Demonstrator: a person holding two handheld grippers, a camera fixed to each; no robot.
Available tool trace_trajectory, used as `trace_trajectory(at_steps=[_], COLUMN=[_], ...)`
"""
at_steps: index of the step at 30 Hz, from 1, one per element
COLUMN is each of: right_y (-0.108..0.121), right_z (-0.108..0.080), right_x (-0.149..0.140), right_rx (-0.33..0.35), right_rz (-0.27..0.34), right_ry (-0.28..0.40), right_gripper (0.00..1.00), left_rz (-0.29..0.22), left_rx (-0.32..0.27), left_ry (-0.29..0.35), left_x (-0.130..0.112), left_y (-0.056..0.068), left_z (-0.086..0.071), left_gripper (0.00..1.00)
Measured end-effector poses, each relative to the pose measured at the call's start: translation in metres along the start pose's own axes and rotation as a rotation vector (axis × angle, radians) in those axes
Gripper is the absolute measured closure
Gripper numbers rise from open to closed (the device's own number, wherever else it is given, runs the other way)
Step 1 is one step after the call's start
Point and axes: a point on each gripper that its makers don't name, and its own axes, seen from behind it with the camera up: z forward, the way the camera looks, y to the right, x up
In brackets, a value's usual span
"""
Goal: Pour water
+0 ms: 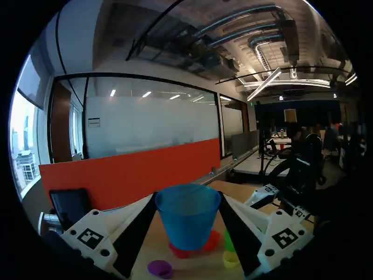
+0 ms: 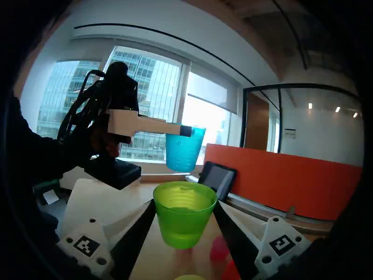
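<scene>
The right gripper (image 2: 184, 203) is holding the green cup (image 2: 183, 226), both fingers pressing on its wall just under the rim. The left gripper (image 1: 187, 198) is gripping the blue cup (image 1: 189, 228) the same way, above the tabletop (image 1: 200, 268). Seen from the right gripper, the blue cup is hanging ahead and higher, well apart. Both are looking like thin, light, smooth plastic, likely flexing if squeezed; a hold high on the taper should be stopping slips. Whether either is carrying water I cannot tell
</scene>
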Motion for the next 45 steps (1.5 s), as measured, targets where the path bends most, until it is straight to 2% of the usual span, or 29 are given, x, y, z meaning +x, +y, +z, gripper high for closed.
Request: trace_trajectory(at_steps=[3, 15, 21, 36, 45], right_y=[0.001, 0.004, 0.007, 0.044, 0.074], right_z=[-0.001, -0.007, -0.015, -0.052, -0.081], right_x=[-0.001, -0.002, -0.002, -0.016, -0.024], right_rx=[-0.003, -0.01, -0.024, -0.135, -0.217], right_rz=[0.002, 0.015, 0.015, 0.019, 0.032], right_ry=[-0.003, -0.023, -0.046, -0.111, -0.129], right_gripper=[0.1, 0.1, 0.1, 0.09, 0.09], left_rz=[-0.016, 0.025, 0.035, 0.017, 0.023], left_rx=[-0.002, 0.017, 0.016, 0.027, 0.017], left_ry=[-0.003, -0.051, -0.089, -0.169, -0.209], left_x=[-0.005, -0.038, -0.065, -0.13, -0.16], left_y=[-0.002, -0.011, -0.012, -0.015, -0.008], left_z=[-0.002, -0.017, -0.027, -0.044, -0.046], left_gripper=[0.09, 0.09, 0.09, 0.09, 0.09])
